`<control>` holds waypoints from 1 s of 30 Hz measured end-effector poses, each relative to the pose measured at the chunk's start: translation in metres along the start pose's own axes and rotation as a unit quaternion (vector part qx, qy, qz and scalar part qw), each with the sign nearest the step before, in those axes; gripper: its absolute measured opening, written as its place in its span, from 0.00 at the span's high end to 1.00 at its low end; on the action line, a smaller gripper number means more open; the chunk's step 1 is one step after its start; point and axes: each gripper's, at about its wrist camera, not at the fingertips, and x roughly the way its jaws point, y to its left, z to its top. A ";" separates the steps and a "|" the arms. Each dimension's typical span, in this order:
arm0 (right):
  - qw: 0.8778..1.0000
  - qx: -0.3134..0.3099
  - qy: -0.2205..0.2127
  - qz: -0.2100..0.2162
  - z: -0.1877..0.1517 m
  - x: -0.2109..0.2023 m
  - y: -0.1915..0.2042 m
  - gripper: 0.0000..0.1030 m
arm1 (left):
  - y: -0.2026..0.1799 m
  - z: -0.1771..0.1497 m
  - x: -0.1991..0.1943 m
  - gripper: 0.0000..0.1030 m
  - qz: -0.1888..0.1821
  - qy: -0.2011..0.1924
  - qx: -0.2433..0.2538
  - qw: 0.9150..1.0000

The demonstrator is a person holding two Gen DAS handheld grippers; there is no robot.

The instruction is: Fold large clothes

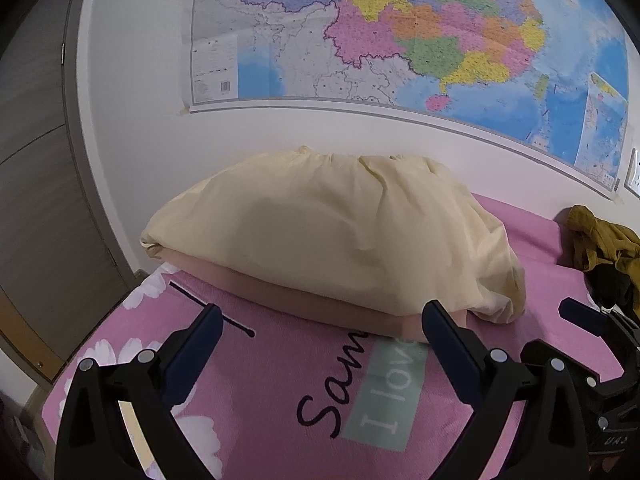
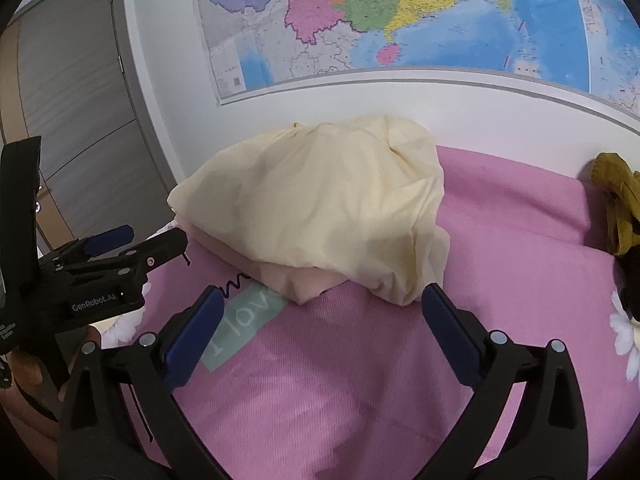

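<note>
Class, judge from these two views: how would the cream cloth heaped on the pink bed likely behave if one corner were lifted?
The cream cloth would probably droop and trail, since it lies in soft wrinkles. It looks thin, so likely light for its bulk. It might slide off the peach fabric beneath it.

You can read "I lov" on the pale green patch of the pink bedspread, black script "Sam" beside it, and "GenRobot.AI" on your left gripper.
</note>
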 end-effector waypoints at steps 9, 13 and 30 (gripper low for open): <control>1.000 -0.004 -0.008 0.006 -0.006 -0.015 0.005 0.05 | -0.007 -0.007 -0.008 0.07 0.002 0.003 0.006 1.000; 1.000 -0.006 -0.010 0.004 -0.009 -0.020 0.006 0.05 | -0.009 -0.010 -0.012 0.07 0.001 0.001 0.006 1.000; 1.000 0.002 -0.012 0.003 -0.015 -0.027 0.002 0.05 | -0.015 -0.014 -0.017 0.07 0.001 -0.002 0.009 1.000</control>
